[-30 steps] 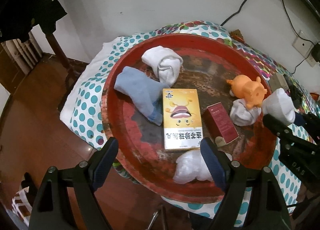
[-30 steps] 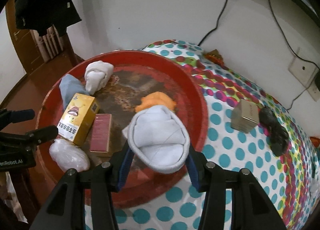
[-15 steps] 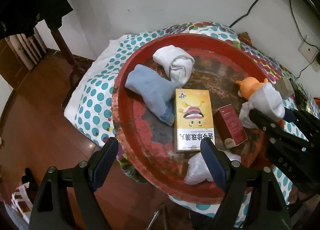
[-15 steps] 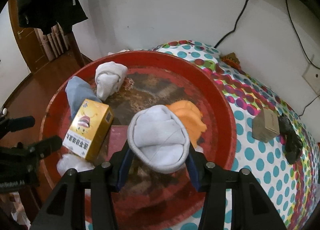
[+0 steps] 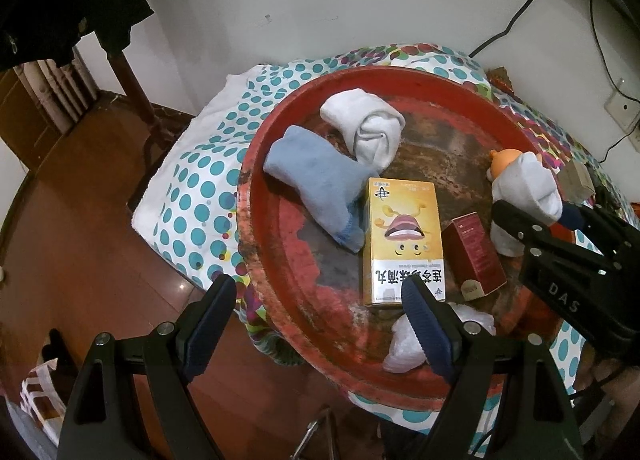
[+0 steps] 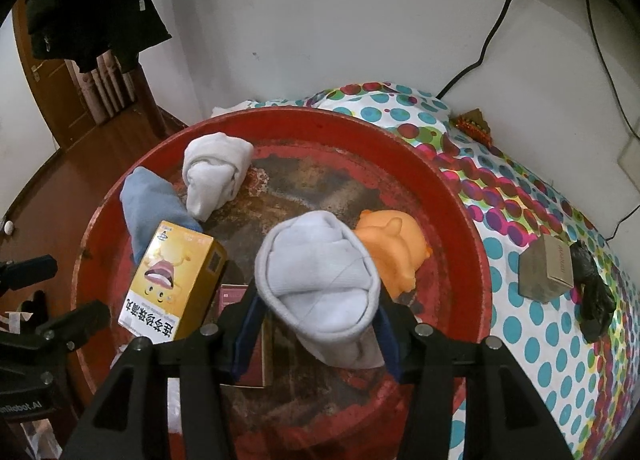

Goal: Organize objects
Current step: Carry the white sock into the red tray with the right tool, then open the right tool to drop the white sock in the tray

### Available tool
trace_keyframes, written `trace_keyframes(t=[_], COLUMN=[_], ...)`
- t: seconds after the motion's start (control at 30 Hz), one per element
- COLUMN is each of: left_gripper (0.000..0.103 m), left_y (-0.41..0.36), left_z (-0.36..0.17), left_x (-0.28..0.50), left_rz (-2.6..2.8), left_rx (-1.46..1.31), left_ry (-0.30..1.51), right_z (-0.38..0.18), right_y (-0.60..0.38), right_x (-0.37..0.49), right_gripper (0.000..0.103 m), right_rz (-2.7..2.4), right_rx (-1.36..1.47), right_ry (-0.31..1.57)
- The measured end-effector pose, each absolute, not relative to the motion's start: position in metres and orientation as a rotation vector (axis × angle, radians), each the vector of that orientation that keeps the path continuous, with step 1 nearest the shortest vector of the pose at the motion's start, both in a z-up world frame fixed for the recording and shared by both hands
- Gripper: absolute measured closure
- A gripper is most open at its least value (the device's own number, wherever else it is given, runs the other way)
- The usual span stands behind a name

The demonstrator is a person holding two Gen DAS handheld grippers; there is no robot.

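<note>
Right tongs [image 6: 316,324] grip a rolled pale-grey sock [image 6: 320,280] above the round red tray [image 6: 456,196]; left tongs [image 5: 316,324] gape empty; advise lowering it beside the rolled white sock [image 6: 216,172], clear of the orange rubber toy [image 6: 394,252].

tray [image 5: 272,164] red, worn dark brown in the middle. cloth [image 5: 192,196] under it white with teal dots, going magenta/multicolour on the far side. rolled socks: one white [image 5: 362,132], one light blue [image 5: 316,184], one pale grey [image 6: 320,280]. box [image 5: 404,240] yellow with cartoon face, small box [image 5: 474,256] dark red, toy [image 6: 394,248] orange. gripper fingers [image 5: 210,320] black with navy pads.
</note>
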State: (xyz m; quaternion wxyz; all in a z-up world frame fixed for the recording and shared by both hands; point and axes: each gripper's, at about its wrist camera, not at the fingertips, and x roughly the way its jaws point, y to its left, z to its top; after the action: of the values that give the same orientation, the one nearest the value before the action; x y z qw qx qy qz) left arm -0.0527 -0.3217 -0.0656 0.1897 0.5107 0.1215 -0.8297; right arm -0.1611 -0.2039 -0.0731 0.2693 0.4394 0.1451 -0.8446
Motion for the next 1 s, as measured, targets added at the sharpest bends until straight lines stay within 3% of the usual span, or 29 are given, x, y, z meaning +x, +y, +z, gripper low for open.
trace_keyframes(t=[0.6, 1.0], left_gripper=[0.021, 0.017], left_y=[-0.307, -0.289], left_z=[-0.065, -0.067], left_x=[-0.056, -0.062], left_rz=[-2.351, -2.367], left_rx=[1.448, 1.464], left_ry=[0.281, 0.196], right_z=[-0.039, -0.031], right_y=[-0.170, -0.060], right_x=[-0.145, -0.174], right_gripper=[0.048, 0.047], right_rz=[-2.283, -2.464], right_rx=[1.151, 1.192], right_ry=[0.310, 0.265])
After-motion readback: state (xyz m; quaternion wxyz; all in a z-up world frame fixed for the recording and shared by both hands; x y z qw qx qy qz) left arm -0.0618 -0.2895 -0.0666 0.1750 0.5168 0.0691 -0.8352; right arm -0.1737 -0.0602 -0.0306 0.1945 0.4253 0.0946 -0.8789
